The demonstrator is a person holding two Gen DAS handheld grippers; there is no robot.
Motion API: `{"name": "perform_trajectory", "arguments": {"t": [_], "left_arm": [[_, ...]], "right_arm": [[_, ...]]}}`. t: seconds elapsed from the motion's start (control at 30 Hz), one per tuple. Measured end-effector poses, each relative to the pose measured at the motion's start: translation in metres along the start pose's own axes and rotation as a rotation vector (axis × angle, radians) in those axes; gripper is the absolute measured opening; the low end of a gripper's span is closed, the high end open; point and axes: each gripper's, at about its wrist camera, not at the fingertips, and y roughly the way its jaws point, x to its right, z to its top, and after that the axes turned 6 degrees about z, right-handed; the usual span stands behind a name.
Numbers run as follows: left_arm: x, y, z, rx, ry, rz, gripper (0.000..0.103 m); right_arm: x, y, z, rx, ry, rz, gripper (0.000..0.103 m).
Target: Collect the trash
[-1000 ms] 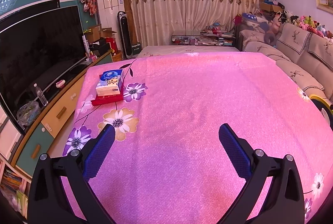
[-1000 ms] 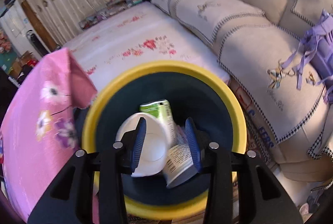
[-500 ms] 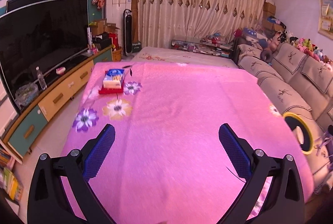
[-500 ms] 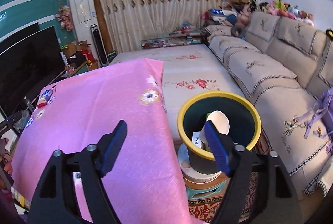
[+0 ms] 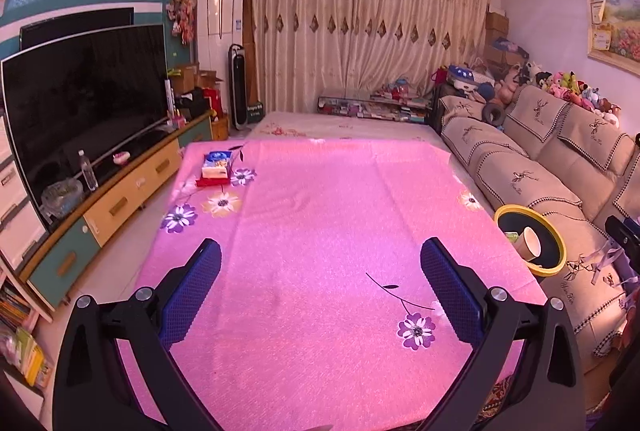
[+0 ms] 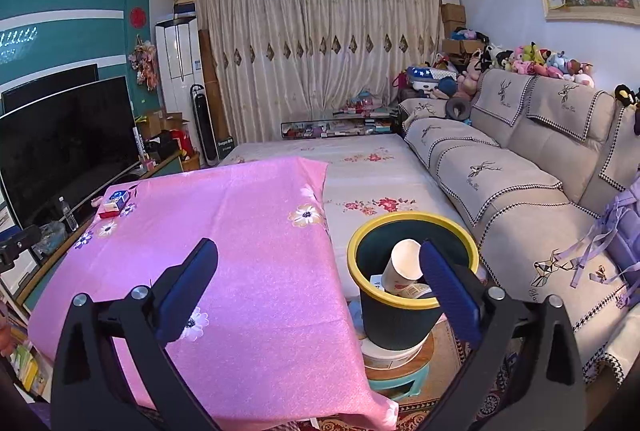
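Observation:
A dark bin with a yellow rim (image 6: 412, 301) stands on a stool beside the right edge of the pink table; it also shows in the left wrist view (image 5: 556, 263). Inside it lie a white paper cup (image 6: 405, 261) and other wrappers; the cup shows in the left wrist view too (image 5: 531, 243). My left gripper (image 5: 320, 271) is open and empty above the pink tablecloth (image 5: 320, 215). My right gripper (image 6: 318, 271) is open and empty, held above the table's right edge, with its right finger in front of the bin.
A tissue box on a red tray (image 5: 216, 167) sits at the table's far left. A TV (image 5: 80, 103) on a low cabinet lines the left side. A beige sofa (image 6: 520, 191) runs along the right. A floral-covered surface (image 6: 360, 167) lies beyond the table.
My right gripper opened over the bin, left the paper cup inside it, and pulled up and back. My left gripper also pulled back and up, showing more of the table.

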Motion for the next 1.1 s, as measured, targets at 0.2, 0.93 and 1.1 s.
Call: {"name": "perform_trajectory", "arguments": {"t": [0.2,0.93,1.1], "left_arm": [[0.003,-0.025,-0.002,0.023,0.012,0.009,0.098],[-0.004,-0.023,0.008,0.036,0.01,0.023,0.098],[-0.005,-0.019,0.01,0.036,0.012,0.027,0.098]], "right_arm": [[0.001,-0.006,0.0,0.01,0.003,0.005,0.096],[-0.011,0.0,0.003,0.006,-0.01,-0.001,0.096],[-0.011,0.001,0.003,0.005,-0.009,0.002,0.096]]}}
